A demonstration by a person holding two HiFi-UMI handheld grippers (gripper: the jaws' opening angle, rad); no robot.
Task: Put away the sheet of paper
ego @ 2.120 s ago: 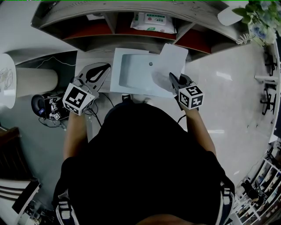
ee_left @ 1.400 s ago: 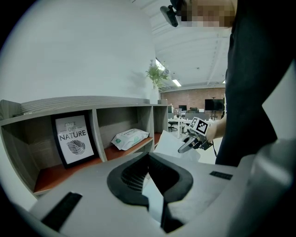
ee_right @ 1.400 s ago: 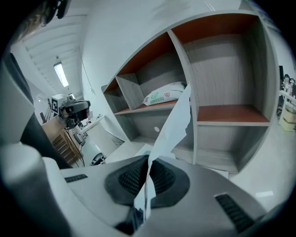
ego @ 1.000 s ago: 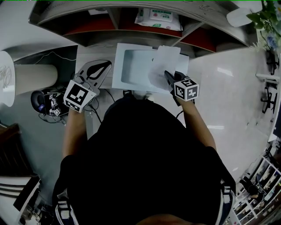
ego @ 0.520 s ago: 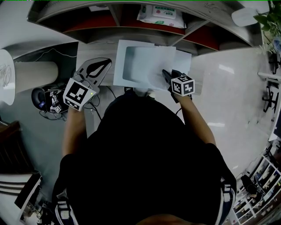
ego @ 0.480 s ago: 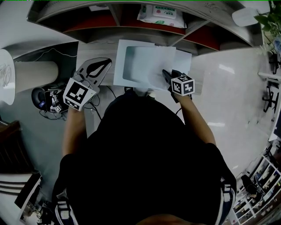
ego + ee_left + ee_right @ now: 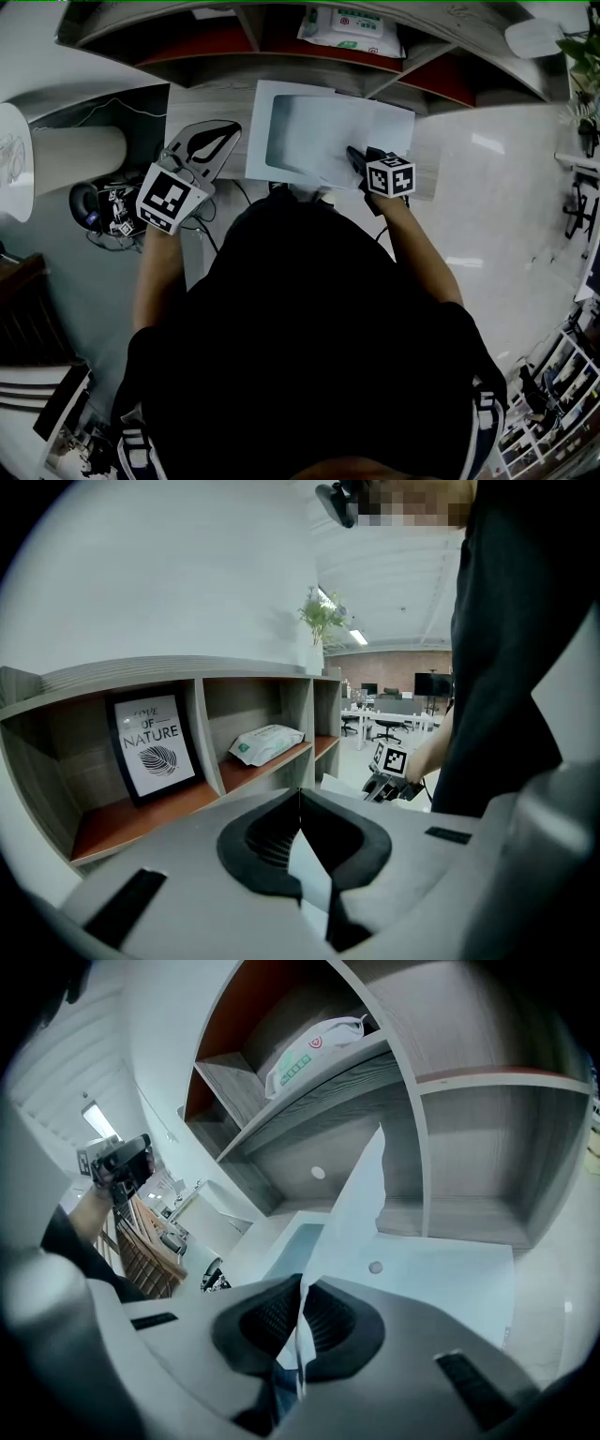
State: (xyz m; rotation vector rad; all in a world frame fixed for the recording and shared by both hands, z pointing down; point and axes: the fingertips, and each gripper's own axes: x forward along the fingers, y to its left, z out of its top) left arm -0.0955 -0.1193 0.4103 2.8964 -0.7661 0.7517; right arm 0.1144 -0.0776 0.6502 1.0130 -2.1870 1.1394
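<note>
The white sheet of paper (image 7: 349,131) hangs low over the shallow white tray (image 7: 260,131) on the desk below the shelf unit. My right gripper (image 7: 354,156) is shut on its near edge. In the right gripper view the sheet (image 7: 361,1206) rises bent from the closed jaws (image 7: 300,1285) above the tray (image 7: 450,1290). My left gripper (image 7: 228,132) hovers left of the tray, shut, with nothing gripped. In the left gripper view its jaw tips (image 7: 300,795) meet, and the right gripper (image 7: 390,774) shows beyond them.
A wooden shelf unit (image 7: 216,56) runs along the back of the desk, holding a pack of wipes (image 7: 352,23) and a framed print (image 7: 155,746). A white cylinder (image 7: 66,159) and tangled cables (image 7: 105,221) lie to the left. A plant (image 7: 583,47) stands far right.
My right gripper has carried the sheet left and down, from the tray's right corner to over its middle, and the sheet now sits flatter. The left gripper has barely moved.
</note>
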